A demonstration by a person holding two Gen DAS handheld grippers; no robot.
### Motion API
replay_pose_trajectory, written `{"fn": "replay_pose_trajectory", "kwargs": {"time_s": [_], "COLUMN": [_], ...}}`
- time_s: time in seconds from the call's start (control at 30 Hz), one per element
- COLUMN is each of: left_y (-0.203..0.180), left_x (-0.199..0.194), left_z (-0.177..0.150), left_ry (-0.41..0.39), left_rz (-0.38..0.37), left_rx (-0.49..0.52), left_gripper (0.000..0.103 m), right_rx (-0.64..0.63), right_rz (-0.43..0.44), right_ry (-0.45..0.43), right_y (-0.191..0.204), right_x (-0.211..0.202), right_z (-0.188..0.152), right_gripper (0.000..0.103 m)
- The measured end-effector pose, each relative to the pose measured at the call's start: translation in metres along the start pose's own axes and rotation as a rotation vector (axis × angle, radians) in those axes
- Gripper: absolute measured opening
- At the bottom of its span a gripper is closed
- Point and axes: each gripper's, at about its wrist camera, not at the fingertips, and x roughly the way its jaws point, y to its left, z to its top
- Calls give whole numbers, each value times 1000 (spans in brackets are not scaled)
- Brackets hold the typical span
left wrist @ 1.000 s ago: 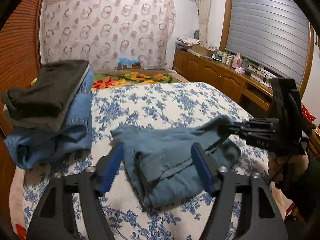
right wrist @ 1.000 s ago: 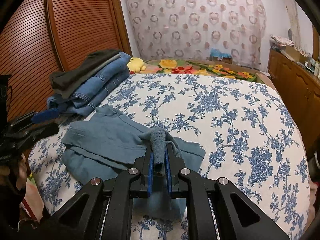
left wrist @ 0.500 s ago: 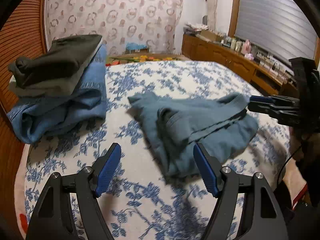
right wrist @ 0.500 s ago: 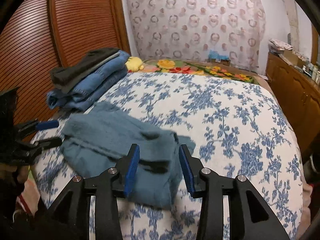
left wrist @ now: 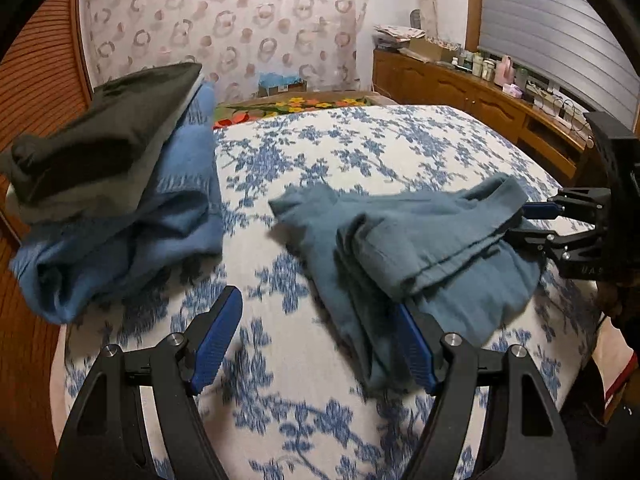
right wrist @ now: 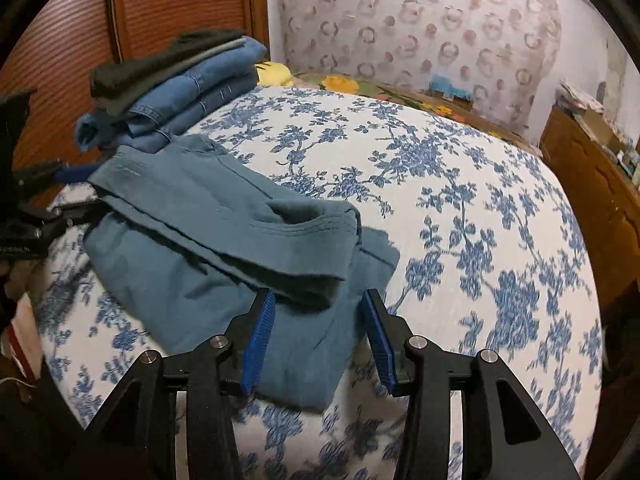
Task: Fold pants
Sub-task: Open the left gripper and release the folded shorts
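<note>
Teal-blue pants (left wrist: pixel 420 248) lie loosely folded in layers on the blue-flowered bedspread (left wrist: pixel 360 148). My left gripper (left wrist: pixel 316 308) is open near the bed's front edge; its right finger rests against the pants' near end, and mostly bare bedspread lies between the fingers. In the right wrist view the pants (right wrist: pixel 200 208) have a folded-over top layer. My right gripper (right wrist: pixel 319 298) stands open astride that fold's near corner, pads apart from the cloth. Each gripper shows in the other's view, the right gripper (left wrist: pixel 532 220) at the pants' right end and the left gripper (right wrist: pixel 76 188) at their left end.
A stack of folded clothes (left wrist: pixel 120 184), dark items on blue jeans, sits at the bed's left side, also seen as the stack (right wrist: pixel 180 76) behind the pants. A wooden wardrobe (right wrist: pixel 160 8) stands at left, a low wooden cabinet (left wrist: pixel 460 88) with bottles at right.
My right gripper opened and let go of the pants' bunched fold, which dropped flat onto the pile. My left gripper drew back and sank, so the pants now sit to its right.
</note>
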Motion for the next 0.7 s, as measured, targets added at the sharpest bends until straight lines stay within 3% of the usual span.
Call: {"fn": "replay_pose_trajectory", "kwargs": {"time_s": [0.2,0.4,0.47,0.53,0.7], "left_y": [1,6,10,13,13], "left_x": [9,19,24,24,14], "left_z": [20,33,35,36,35], "left_ry": [-17,-31,-23,-26,-58], "left_rz": [7,36,61,68,43], "left_rx": [-7,-44,-70,-89,-91], "left_gripper": [75,75,75,75,75], "right_rx": [14,56,80,126,168], "right_rz": [-31,-2,-44,-143,-80], "right_ry": [-22,-53,-57,-72,-112], "right_y": [-10,-26,-33,-42,-52], "right_x": [9,14,18,20,12], "right_z": [18,32,38,42,39], "right_gripper": [47,47,47,47,47]}}
